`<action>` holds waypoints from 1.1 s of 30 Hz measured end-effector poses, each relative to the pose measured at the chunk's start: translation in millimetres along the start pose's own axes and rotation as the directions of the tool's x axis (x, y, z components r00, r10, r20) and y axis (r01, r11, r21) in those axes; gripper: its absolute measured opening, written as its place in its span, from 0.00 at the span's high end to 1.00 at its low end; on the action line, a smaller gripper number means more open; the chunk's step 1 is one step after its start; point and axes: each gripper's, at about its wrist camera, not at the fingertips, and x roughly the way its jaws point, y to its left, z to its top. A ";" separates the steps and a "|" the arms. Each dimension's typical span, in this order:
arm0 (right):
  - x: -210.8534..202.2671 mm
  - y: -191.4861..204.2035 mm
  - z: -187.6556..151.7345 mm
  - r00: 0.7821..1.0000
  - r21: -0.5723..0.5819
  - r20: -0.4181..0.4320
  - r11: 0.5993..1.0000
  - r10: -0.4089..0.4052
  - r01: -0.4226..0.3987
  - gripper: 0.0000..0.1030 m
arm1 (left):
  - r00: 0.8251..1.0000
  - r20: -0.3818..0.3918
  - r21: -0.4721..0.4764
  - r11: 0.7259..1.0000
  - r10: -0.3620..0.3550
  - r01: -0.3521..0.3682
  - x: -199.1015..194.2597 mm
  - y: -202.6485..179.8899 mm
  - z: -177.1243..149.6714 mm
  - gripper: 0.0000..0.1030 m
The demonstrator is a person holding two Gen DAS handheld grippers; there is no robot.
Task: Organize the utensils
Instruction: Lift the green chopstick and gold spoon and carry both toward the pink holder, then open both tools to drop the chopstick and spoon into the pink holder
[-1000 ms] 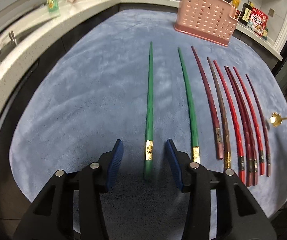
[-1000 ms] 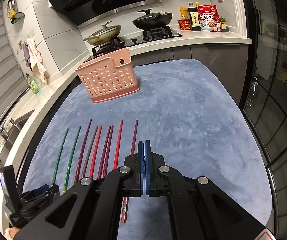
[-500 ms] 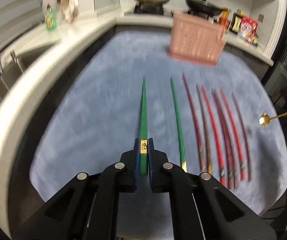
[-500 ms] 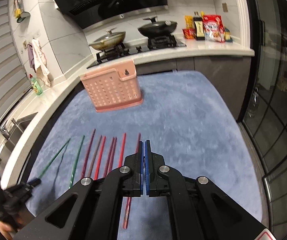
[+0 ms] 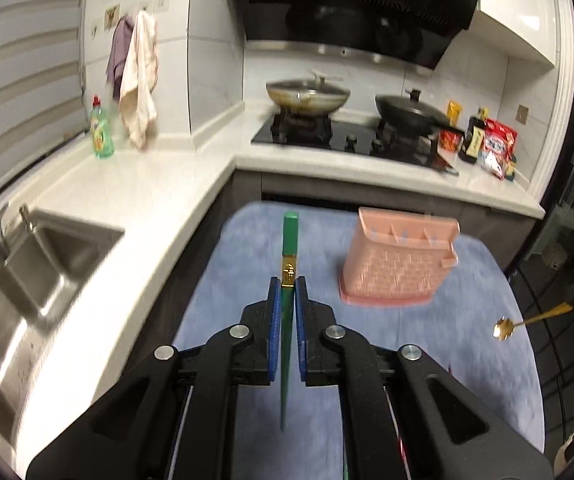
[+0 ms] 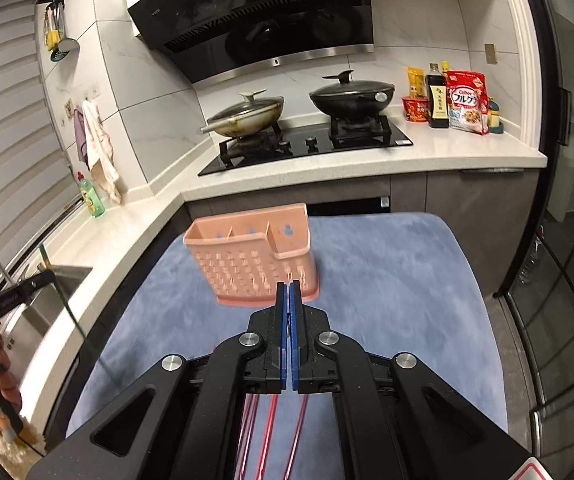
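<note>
Green lacquered chopstick now up off the blue fleece mat, pinched in the left gripper.
Pink perforated plastic utensil caddy waits centre-right of the left view; right gripper pressed together, empty, red chopsticks below it.

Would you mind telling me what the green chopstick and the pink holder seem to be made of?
Green chopstick: probably lacquered wood or a hard resin; its surface is smooth with a slight sheen, with a gold band near the thick end.
Pink holder: looks like moulded plastic, matte, one even colour, with rows of holes through its thin walls.
</note>
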 end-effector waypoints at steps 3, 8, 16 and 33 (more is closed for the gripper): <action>17.3 0.6 22.4 1.000 0.012 -0.002 1.000 0.012 -0.012 0.98 | 0.999 0.037 -0.010 1.000 -0.013 0.013 5.1 -7.0 31.3 0.94; 48.8 6.4 59.5 1.000 0.001 0.017 1.000 -0.010 0.010 0.98 | 0.991 0.124 -0.005 0.999 -0.052 0.053 4.0 -30.1 81.9 0.94; 104.4 6.6 99.0 0.998 -0.001 0.015 0.998 -0.057 0.057 0.98 | 0.953 0.269 0.025 0.991 -0.136 0.135 -1.3 -81.5 154.1 0.94; 194.9 -8.2 91.5 0.993 0.026 -0.115 0.999 -0.043 0.046 0.98 | 0.981 0.143 0.039 0.992 -0.128 0.124 121.6 -116.9 135.6 0.93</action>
